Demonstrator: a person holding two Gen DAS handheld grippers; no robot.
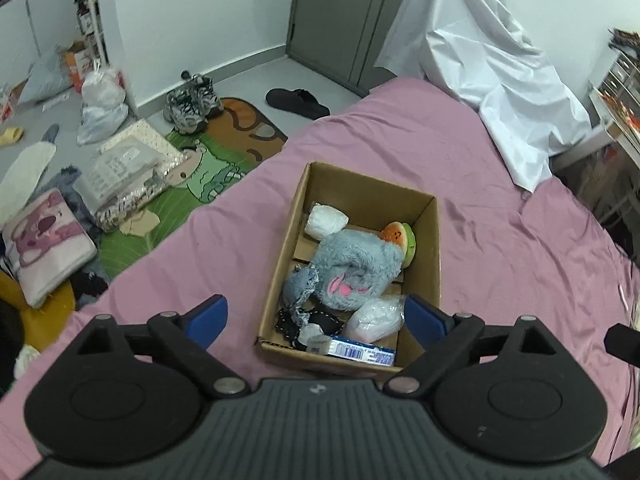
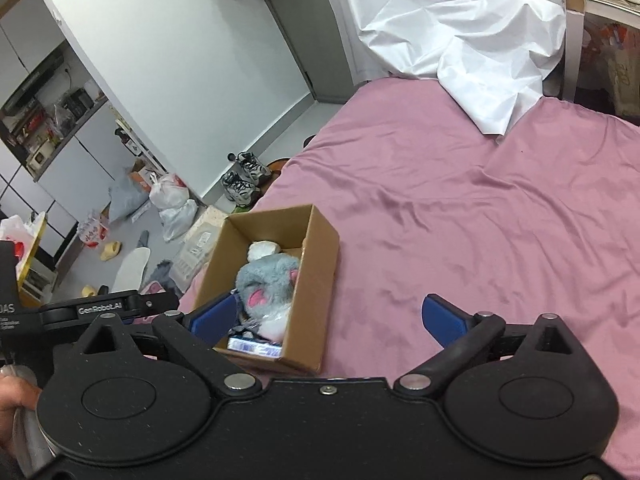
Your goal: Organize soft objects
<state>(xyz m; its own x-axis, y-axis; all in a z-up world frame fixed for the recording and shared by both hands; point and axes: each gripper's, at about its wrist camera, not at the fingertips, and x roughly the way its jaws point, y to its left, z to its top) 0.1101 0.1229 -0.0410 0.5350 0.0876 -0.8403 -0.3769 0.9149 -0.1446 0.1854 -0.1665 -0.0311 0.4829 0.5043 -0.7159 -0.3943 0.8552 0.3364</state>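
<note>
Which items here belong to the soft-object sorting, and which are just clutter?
Job:
- cardboard box
- grey plush
- burger plush
- white bundle
- pink bag
- left gripper, right gripper, both open

Lying about:
- sneakers
- black slipper
- white sheet
- floor mat

Legible: "GenRobot.AI" in white on the black left gripper body (image 2: 106, 309), just left of the right gripper's left fingertip. Print on blue-white packet (image 1: 356, 351), between the left gripper's fingers, too blurred.

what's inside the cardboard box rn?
Box holds a grey plush, white bundle, watermelon toy, bagged pink item, blue-white packet, black fabric. Anything beneath the plush is hidden.
</note>
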